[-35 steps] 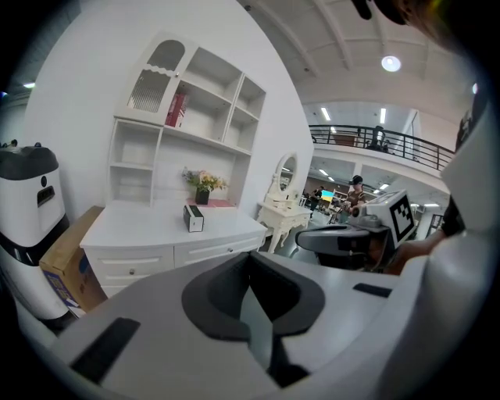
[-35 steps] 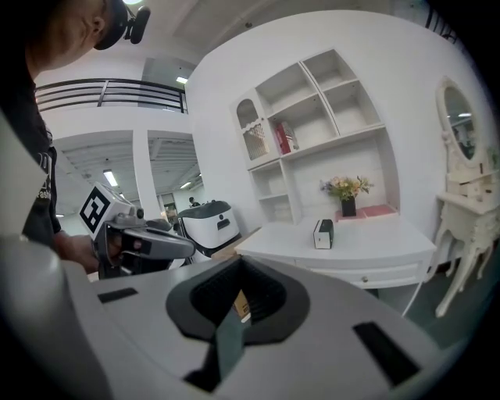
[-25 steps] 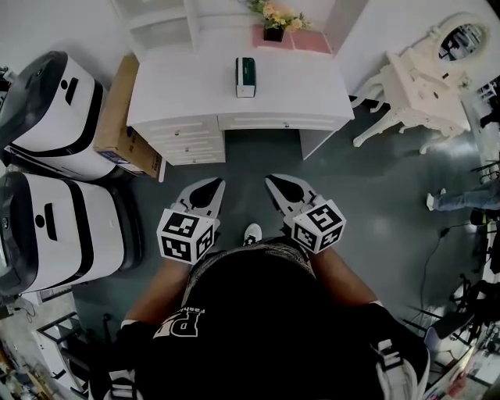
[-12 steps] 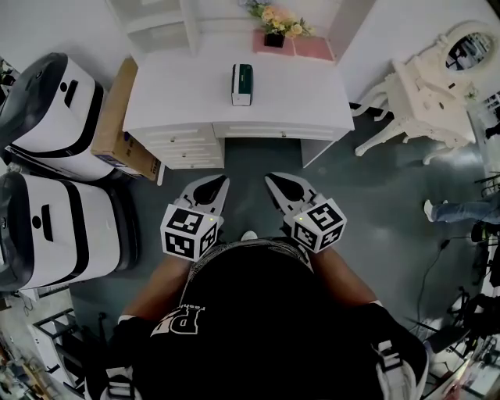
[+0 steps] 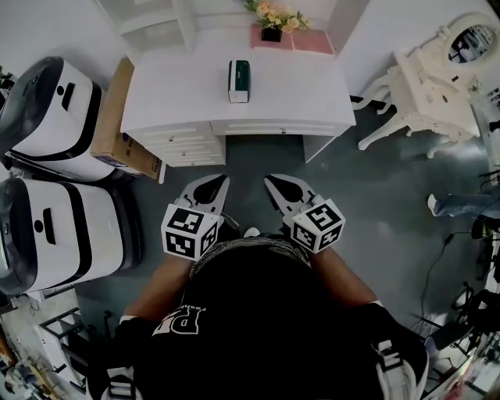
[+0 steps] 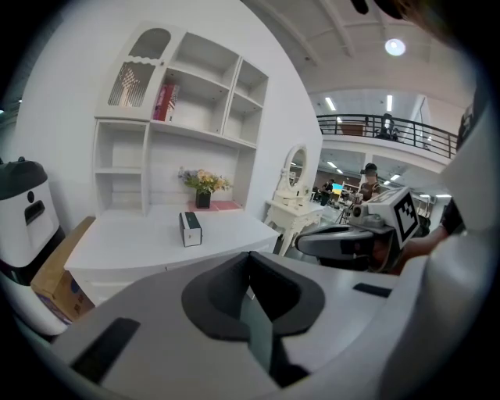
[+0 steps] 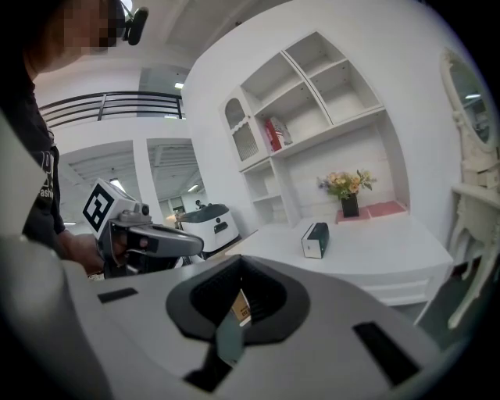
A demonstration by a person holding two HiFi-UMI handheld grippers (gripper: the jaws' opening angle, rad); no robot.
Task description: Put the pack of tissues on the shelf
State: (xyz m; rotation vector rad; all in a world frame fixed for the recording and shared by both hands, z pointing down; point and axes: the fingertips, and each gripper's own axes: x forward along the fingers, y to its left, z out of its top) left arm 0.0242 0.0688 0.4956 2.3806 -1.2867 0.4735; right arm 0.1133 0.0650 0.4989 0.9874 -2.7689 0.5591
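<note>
The pack of tissues (image 5: 239, 80), a green-and-white box, stands on the white desk (image 5: 297, 90) ahead of me; the left gripper view has the pack (image 6: 189, 229) and the right gripper view too (image 7: 315, 240). The white shelf (image 6: 195, 109) rises behind the desk, with open compartments (image 7: 308, 105). My left gripper (image 5: 209, 187) and right gripper (image 5: 281, 187) hang side by side over the grey floor, well short of the desk, both pointing at it. Both are shut and hold nothing. The left jaws (image 6: 250, 262) and right jaws (image 7: 238, 273) meet in their own views.
A vase of flowers (image 5: 272, 19) on a pink mat stands at the desk's back. Two white machines (image 5: 55, 117) (image 5: 62, 234) and a cardboard box (image 5: 117, 117) flank the desk's left. An ornate white dressing table (image 5: 426, 90) stands right. A red book (image 6: 162, 101) sits in the shelf.
The view has drifted a little toward the desk, which sits slightly lower and further left in the picture. Both grippers stay shut in front of the body.
</note>
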